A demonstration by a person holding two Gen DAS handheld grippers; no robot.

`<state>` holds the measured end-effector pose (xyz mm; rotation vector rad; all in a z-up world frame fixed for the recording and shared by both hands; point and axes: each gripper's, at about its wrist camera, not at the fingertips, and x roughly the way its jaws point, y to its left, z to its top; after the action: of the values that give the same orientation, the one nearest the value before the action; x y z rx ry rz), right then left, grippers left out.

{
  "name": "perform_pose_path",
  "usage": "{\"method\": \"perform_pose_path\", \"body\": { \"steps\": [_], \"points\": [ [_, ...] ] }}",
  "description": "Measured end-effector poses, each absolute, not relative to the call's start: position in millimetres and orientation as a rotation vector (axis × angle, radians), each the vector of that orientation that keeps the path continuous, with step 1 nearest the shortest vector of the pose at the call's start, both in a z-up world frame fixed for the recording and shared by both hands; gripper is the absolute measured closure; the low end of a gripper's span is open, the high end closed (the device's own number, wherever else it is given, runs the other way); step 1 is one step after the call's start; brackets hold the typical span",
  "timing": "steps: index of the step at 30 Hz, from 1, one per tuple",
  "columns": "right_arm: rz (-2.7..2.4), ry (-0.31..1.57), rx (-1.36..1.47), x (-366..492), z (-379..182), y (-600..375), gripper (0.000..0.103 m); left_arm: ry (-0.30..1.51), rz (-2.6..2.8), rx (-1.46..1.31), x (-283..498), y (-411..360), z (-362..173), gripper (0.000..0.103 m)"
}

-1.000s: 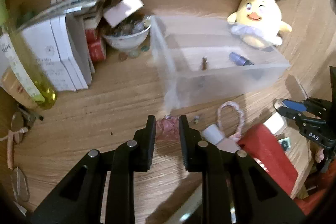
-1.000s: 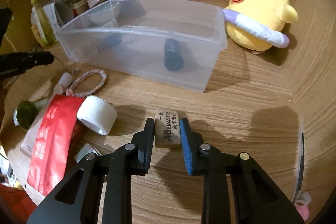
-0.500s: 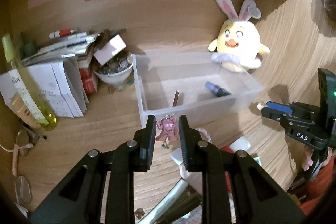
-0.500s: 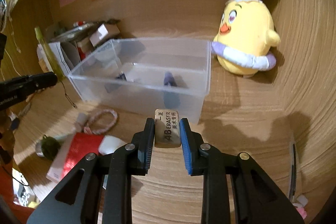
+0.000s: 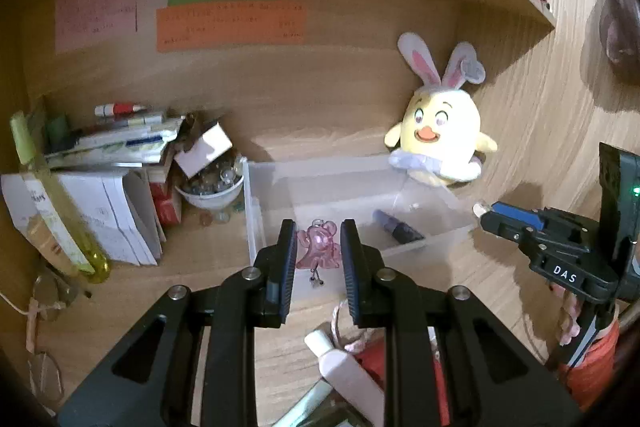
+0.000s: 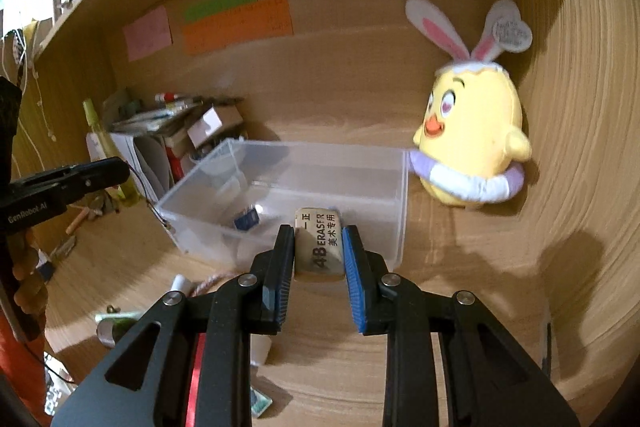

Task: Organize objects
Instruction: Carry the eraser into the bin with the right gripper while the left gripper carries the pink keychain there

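Wooden desk (image 6: 460,291) set inside a wooden alcove, with pink, green and orange paper notes (image 5: 230,23) stuck to the back wall. At the middle of the desk stands a clear plastic box (image 6: 400,203), open at the top. A dark purple tube (image 5: 396,229) lies on its floor. Just behind the box's right corner sits a yellow chick toy (image 6: 472,143) with rabbit ears.

At the left of the desk are a stack of white booklets (image 5: 108,215), pens on top of them, a white bowl (image 5: 210,197) of glassy bits and a tall yellow-green bottle (image 5: 52,199).

The left gripper (image 5: 316,251) is clamped on a small pink see-through charm (image 5: 318,247), held in the air in front of the box's near wall. The right gripper (image 6: 318,247) is clamped on a beige eraser (image 6: 320,245) with black print, also held clear of the desk, before the box's near right corner.

On the desk nearer the viewer lie a pink cord loop (image 5: 340,327), a white tube (image 5: 344,371) and a red packet (image 6: 198,367), close together.
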<state>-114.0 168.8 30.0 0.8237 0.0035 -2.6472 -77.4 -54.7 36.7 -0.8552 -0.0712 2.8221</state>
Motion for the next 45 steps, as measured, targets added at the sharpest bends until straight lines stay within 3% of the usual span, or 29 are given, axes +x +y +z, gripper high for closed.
{"method": "perform_pose_path", "body": {
  "steps": [21,45],
  "points": [
    [-2.682,0.022,0.671,-143.1,71.8,159.3,0.081,-0.142,2.875,-0.787,-108.1,-49.2,57.1,0.082],
    [-2.609,0.065,0.871,-204.6,25.5,130.8,0.081,-0.112,2.867,-0.978,-158.3,-39.3,9.3,0.082]
  ]
}}
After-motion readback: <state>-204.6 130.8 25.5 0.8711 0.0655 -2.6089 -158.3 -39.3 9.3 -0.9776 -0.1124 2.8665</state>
